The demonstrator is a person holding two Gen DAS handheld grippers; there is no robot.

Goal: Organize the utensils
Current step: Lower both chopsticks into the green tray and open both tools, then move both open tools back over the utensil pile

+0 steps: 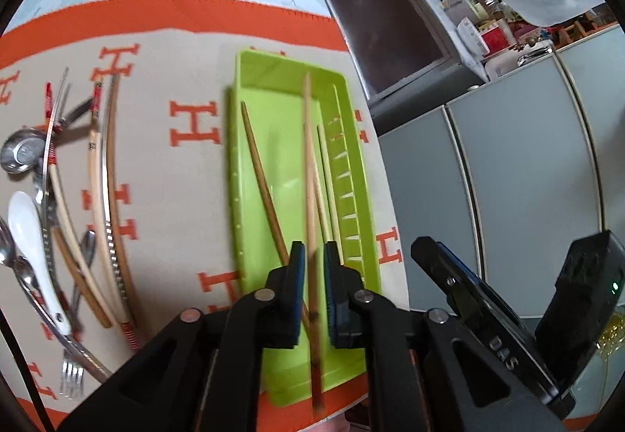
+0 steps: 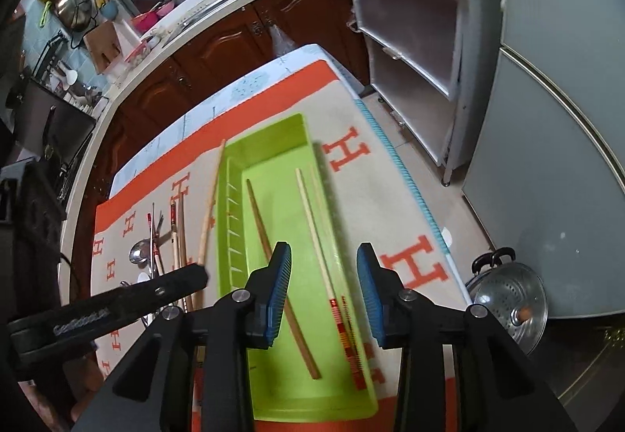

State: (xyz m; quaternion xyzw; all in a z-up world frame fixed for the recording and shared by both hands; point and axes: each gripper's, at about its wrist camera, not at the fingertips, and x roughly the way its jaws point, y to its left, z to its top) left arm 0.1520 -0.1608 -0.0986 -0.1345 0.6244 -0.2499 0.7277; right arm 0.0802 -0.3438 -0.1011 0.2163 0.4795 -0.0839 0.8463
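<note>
A lime green tray [image 1: 242,158] [image 2: 273,135] lies lengthwise on the table. In it are a brown chopstick [image 1: 265,190] [image 2: 261,225] and pale chopsticks [image 1: 326,178] [image 2: 312,221] with red-patterned ends. My left gripper [image 1: 312,248] hovers over the tray's near end. A tan chopstick [image 1: 310,158] [image 2: 213,197] runs between its jaws, and a sliver of gap shows beside the pads. My right gripper [image 2: 324,252] [image 1: 511,248] stands open above the tray and grips nothing. Loose utensils [image 1: 50,197] [image 2: 156,248] lie left of the tray: spoons, a fork, more chopsticks.
The cloth [image 1: 195,123] is beige with orange H marks and an orange border. The table edge runs just right of the tray. Beyond it stand a grey fridge [image 1: 527,178], a white shelf unit [image 2: 410,53] and a steel steamer pot [image 2: 508,299] on the floor.
</note>
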